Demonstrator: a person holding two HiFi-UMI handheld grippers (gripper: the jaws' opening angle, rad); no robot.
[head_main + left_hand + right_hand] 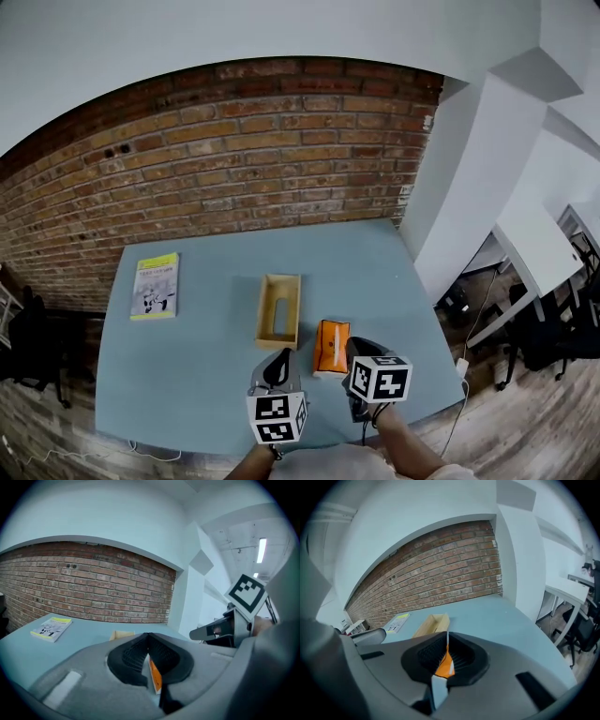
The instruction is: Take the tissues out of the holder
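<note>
The orange tissue pack (330, 345) lies on the blue table (197, 366), just right of the empty wooden holder (278, 311). My left gripper (282, 355) hovers near the pack's left side and my right gripper (356, 345) near its right side. In the left gripper view the jaws (148, 635) meet at the tips; a sliver of the pack (155, 679) shows through the slit behind them. The right gripper's jaws (447, 643) are also shut, with the pack (444, 665) showing through the slit. The holder (432, 623) stands beyond.
A yellow-and-white booklet (156, 286) lies at the table's far left. A brick wall (262, 159) runs behind the table. White desks (534, 244) and a dark chair (553, 337) stand to the right, past the table edge.
</note>
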